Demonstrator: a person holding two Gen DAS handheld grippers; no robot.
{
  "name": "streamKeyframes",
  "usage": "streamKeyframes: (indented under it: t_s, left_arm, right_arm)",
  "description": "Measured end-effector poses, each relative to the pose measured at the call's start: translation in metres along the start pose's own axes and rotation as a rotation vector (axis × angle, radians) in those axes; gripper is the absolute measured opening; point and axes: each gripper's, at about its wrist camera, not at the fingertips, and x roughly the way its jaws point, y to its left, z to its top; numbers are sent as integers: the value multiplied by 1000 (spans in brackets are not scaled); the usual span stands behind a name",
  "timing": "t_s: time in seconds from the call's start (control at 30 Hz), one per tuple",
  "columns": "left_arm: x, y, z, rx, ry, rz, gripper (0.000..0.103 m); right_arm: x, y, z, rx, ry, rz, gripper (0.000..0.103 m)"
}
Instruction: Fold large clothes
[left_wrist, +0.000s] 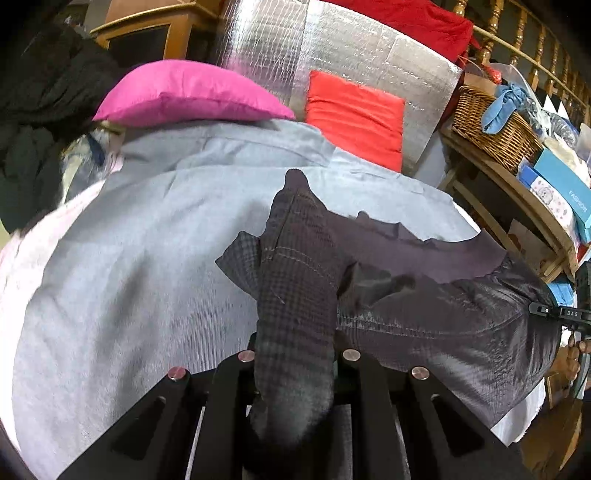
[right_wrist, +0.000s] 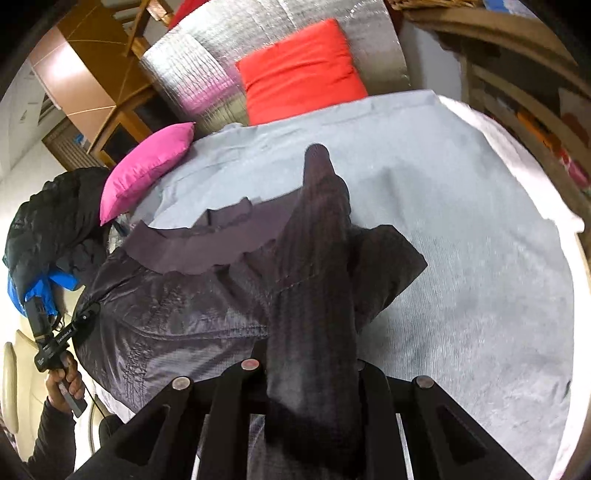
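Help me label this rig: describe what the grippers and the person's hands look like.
Both grippers, left gripper and right gripper, have matte black angular fingers with round metal studs. From the right wrist view, the left hand is bare, with a dark sleeve, a thin black cable and white lettering.

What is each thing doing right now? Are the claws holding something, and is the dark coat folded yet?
Left claw: shut on the dark coat.
Right claw: shut on the dark coat.
Dark coat: held up by both claws, bunched, not yet folded.
Grey sheet: spread flat, a little wrinkled.
Pink pillow: lying on the sheet's far edge.
Red cushion: leaning against the silver mat.
Wicker basket: on the shelf, blue cloth in it.
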Motion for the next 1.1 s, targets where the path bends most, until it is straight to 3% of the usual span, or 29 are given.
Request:
streamKeyframes:
  t_s: [0.4, 0.53, 0.63, 0.73, 0.77, 0.87, 0.97, 1.1]
  left_arm:
    - [20, 13, -24, -54, 58, -7, 17]
    - [29, 20, -32, -79, 82, -11, 20]
    - [35, 29, -38, -112, 95, -6, 33]
    - [36, 39, -42, -157, 109, -6, 52]
    - [34, 43, -44, -173, 106, -6, 56]
    - [25, 47, -43, -170, 102, -12, 56]
    - [12, 52, -36, -149, 88, 0, 58]
    - [2, 57, -17, -134, 60, 9, 64]
  right_arm:
    - [21, -21, -15, 45, 29, 12, 16]
    - [29, -31, -19, 65, 40, 22, 21]
    - [33, -40, -23, 96, 39, 31, 33]
    - [35, -52, -29, 129, 44, -6, 62]
    - [34, -55, -31, 136, 41, -12, 62]
    - [29, -65, -35, 174, 40, 21, 62]
    - [18, -65, -33, 160, 26, -1, 62]
    - [-5, -62, -19, 141, -39, -25, 62]
